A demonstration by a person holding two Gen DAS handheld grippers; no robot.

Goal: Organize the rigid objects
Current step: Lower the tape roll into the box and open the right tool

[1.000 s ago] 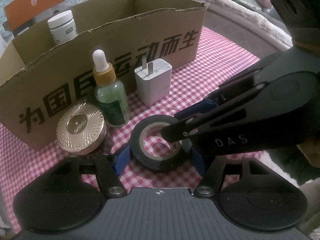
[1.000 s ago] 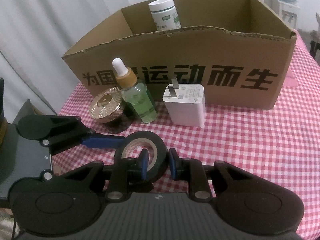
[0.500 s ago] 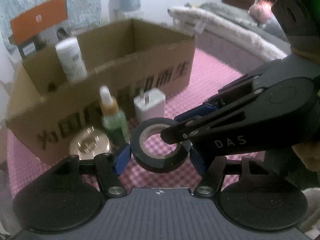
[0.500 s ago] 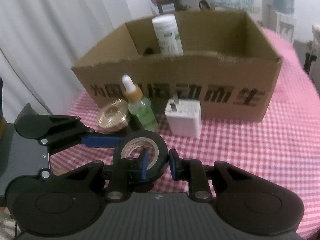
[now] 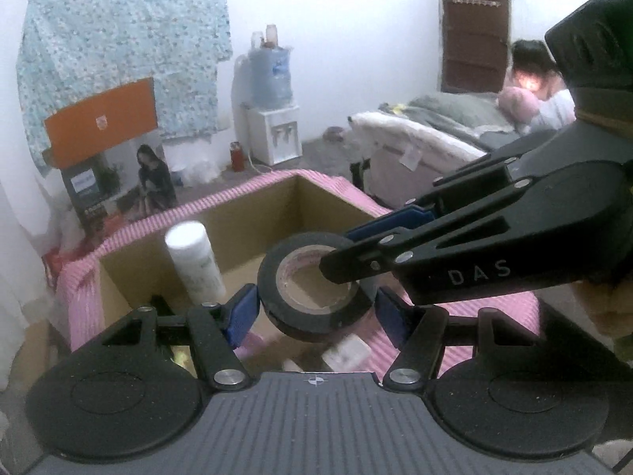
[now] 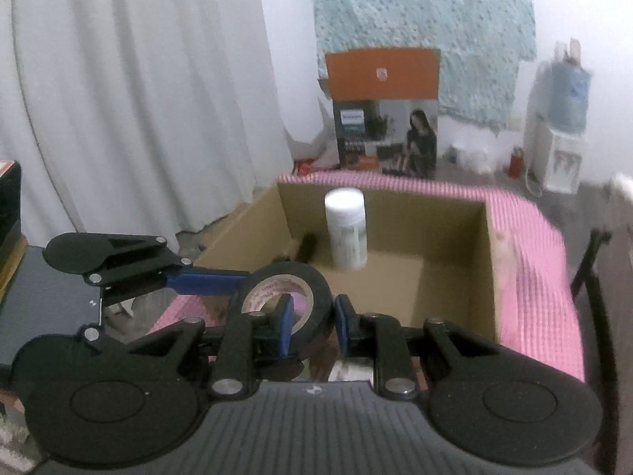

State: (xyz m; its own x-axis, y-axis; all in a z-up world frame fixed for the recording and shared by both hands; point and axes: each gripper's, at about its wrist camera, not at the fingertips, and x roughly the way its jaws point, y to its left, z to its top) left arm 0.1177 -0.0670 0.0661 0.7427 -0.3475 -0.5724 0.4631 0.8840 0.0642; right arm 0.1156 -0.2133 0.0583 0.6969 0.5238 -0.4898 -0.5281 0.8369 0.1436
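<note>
Both grippers share one load: left gripper [image 5: 316, 310] has its blue pads clamped on the outer sides of the black roll of electrical tape [image 5: 316, 297], jaws about half spread across its full width. Right gripper [image 6: 312, 322] is nearly closed, pinching the roll's wall, one blue pad inside the core and one outside; in the left wrist view it comes in from the right, its tip in the roll's hole. Tape roll [image 6: 287, 297] lies roughly flat, hole up, clear of the table, above the near wall of the open brown cardboard box [image 6: 455, 277]. Inside the box: white cylindrical bottle with white cap [image 6: 345, 233], upright near the far wall, with a small dark item [image 6: 306, 247] on the floor just left of it, too blurred to identify. Box sits on the pink-and-white checked tablecloth [image 6: 534, 277]. Below the tape roll, outside the box's near wall, a white blocky object [image 5: 348, 350] shows, motion-blurred. Beyond the box: an orange-topped printed carton [image 6: 385, 111] on the floor and a white water dispenser [image 5: 271, 134] at the wall.
</note>
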